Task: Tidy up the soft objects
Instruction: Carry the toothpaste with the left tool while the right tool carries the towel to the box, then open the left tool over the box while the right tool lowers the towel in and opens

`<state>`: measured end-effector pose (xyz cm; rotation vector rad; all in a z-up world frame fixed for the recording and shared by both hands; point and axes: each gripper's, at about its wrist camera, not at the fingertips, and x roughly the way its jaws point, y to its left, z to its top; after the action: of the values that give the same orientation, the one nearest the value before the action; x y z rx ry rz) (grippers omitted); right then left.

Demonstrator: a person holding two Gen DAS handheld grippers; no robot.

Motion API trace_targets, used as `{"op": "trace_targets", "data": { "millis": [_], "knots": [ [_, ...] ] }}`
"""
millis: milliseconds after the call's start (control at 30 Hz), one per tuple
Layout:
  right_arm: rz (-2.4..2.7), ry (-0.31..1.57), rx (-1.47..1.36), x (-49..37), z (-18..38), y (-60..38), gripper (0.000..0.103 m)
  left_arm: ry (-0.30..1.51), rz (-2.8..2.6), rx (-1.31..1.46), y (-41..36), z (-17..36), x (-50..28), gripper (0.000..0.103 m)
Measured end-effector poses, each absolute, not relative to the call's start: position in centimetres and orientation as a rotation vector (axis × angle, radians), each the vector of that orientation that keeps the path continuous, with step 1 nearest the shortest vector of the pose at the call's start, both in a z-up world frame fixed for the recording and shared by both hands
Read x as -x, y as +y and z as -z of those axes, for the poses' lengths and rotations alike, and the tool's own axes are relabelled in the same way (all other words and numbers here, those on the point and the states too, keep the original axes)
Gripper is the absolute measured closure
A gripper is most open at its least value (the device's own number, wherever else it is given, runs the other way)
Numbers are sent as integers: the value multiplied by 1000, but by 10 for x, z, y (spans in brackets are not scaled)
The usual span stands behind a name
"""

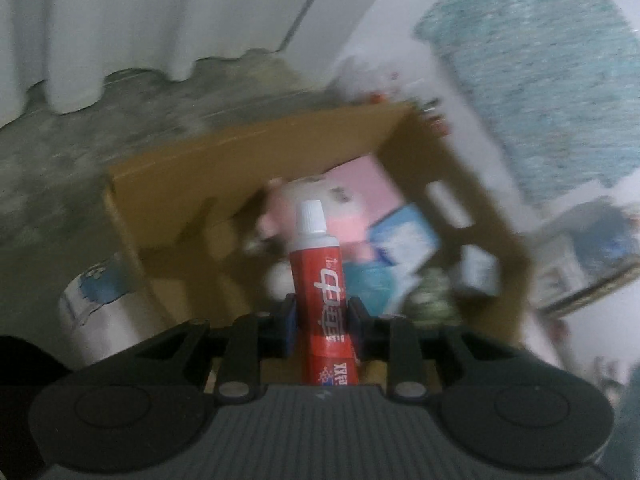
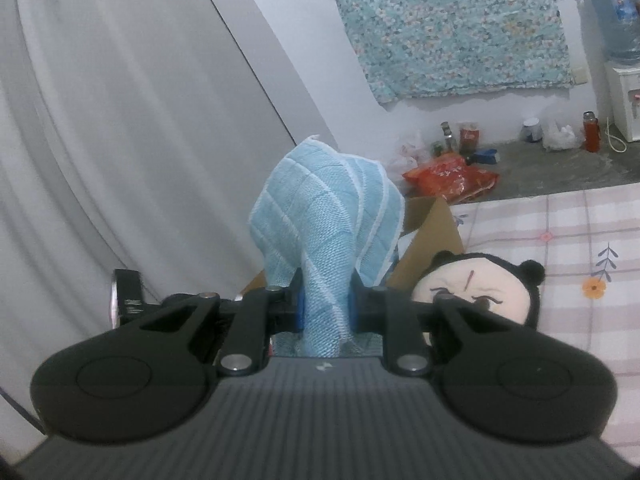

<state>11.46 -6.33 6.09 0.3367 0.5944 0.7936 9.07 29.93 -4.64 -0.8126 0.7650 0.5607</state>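
Note:
In the left wrist view my left gripper point(image 1: 322, 318) is shut on a red toothpaste tube point(image 1: 318, 272) with a white cap, held above an open cardboard box point(image 1: 248, 160). The box holds a pink item point(image 1: 360, 188) and blue-and-white packets point(image 1: 404, 236). In the right wrist view my right gripper point(image 2: 326, 304) is shut on a light blue checked cloth point(image 2: 320, 220) that bunches up above the fingers. A plush head with black hair point(image 2: 480, 284) lies just right of it on the bed, beside a cardboard box flap point(image 2: 434, 232).
A checked bedsheet point(image 2: 560, 240) fills the right. A white curtain point(image 2: 100, 120) hangs left. Bottles, a red bag point(image 2: 452, 178) and a water dispenser point(image 2: 618, 92) stand along the far floor. A tape roll point(image 1: 92, 292) lies left of the box.

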Motion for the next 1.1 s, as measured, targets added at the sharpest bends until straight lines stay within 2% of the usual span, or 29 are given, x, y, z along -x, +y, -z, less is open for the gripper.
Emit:
{"op": "trace_targets", "data": {
  "millis": [367,700,1100],
  "knots": [
    [-817,618,-385,-140,-29,-80,85,851,-763,656,282,50,-103,74],
    [-822,613,-401,-136,-29,-89,85,776,-813,593,269,23,-90,75],
    [-935,648,-280,-126,-64,-46,85,612,-730,547,268,-6,-48,60]
  ]
}}
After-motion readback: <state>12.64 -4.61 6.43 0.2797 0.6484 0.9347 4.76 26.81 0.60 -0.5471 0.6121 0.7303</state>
